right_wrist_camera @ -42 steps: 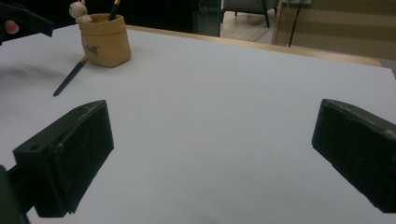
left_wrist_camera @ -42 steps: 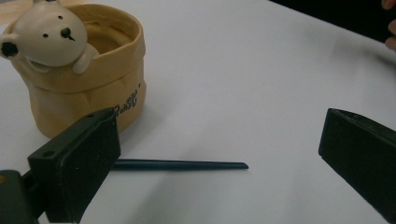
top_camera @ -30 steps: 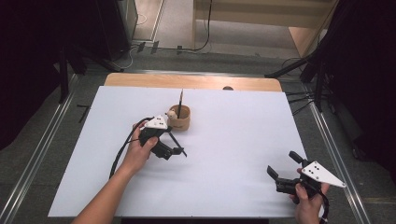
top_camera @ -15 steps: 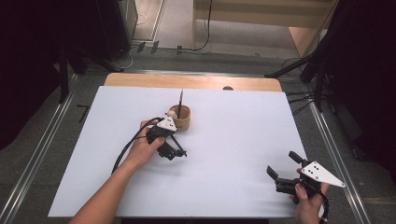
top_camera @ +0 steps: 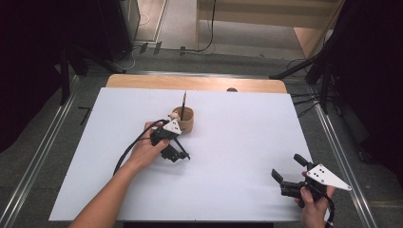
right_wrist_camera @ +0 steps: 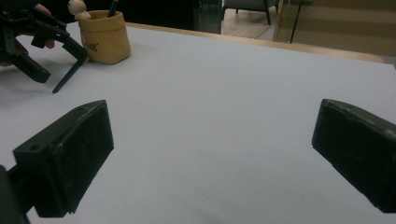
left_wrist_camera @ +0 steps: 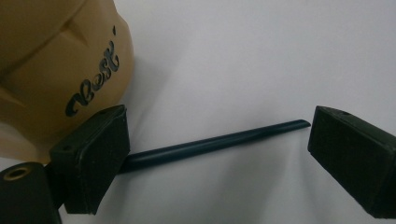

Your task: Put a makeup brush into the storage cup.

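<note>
The worktop (top_camera: 237,161) is covered by a smooth, matt white sheet that looks like paper or thin plastic; along its far edge a strip of pale wood (top_camera: 199,82) shows, with a light satin finish. The small tan pot (top_camera: 184,119) looks like soft, creased paper-like or leather-like fabric, matt, with dark printed lettering. The dark pen (left_wrist_camera: 215,143) lying beside it is smooth plastic with a slight gloss. The left gripper (left_wrist_camera: 219,154) has matt black jaws faced with finely textured pads, like rubber. The right gripper (right_wrist_camera: 210,158) has the same dull, grainy black pads.
</note>
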A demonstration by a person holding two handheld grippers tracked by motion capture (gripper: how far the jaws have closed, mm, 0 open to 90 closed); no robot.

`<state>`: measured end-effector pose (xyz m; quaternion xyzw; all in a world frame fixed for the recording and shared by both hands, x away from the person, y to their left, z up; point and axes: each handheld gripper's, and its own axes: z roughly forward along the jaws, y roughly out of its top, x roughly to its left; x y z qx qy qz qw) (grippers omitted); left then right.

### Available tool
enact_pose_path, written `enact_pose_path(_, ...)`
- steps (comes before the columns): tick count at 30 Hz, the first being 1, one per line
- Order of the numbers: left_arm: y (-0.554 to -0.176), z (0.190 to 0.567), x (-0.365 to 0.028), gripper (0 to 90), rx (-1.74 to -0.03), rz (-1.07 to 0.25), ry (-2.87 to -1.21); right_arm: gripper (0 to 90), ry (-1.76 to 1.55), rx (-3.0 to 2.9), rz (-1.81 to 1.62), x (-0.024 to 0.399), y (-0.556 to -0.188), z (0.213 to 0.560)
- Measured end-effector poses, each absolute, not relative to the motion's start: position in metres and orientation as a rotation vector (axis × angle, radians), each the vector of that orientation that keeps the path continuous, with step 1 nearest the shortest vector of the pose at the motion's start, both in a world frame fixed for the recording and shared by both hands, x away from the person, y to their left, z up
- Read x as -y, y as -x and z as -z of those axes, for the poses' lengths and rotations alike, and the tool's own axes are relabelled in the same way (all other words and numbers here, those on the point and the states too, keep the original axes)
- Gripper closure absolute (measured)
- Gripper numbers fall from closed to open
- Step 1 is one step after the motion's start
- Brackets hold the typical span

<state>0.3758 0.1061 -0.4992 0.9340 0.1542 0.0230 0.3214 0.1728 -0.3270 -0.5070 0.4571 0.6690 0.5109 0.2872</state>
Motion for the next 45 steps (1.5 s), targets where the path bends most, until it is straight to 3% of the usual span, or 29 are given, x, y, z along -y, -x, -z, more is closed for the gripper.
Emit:
enact_pose_path(8,-0.371,0.5,-0.103,14.4,-0.412,-0.155,-2.518,0.0,-1.22,-1.786,-1.364,0.327,-0.173,0.507)
enact_pose_path(12,-0.371,0.498,-0.103,14.5,-0.415,-0.15,-2.532,0.0,-1.218,-1.783,-1.365,0.327,-0.173,0.507)
enact_pose_path(15,-0.371,0.496,-0.105,19.9,-0.409,-0.15,-2.537,0.0,-1.222,-1.78,-1.364,0.328,-0.172,0.507)
enact_pose_path(16,-0.371,0.494,-0.107,25.8,-0.408,-0.146,-2.542,0.0,-1.224,-1.778,-1.364,0.329,-0.172,0.507)
enact_pose_path(19,-0.372,0.489,-0.113,63.8,-0.41,-0.129,-2.546,0.0,-1.226,-1.776,-1.363,0.329,-0.172,0.507)
enact_pose_path(21,-0.371,0.487,-0.115,77.3,-0.395,-0.114,-2.561,0.0,-1.226,-1.777,-1.362,0.329,-0.172,0.507)
enact_pose_path(23,-0.371,0.487,-0.116,84.3,-0.405,-0.085,-2.573,0.0,-1.224,-1.779,-1.361,0.329,-0.172,0.507)
enact_pose_path(45,-0.371,0.486,-0.117,83.0,-0.553,-0.034,-2.547,0.0,-1.225,-1.787,-1.356,0.326,-0.174,0.507)
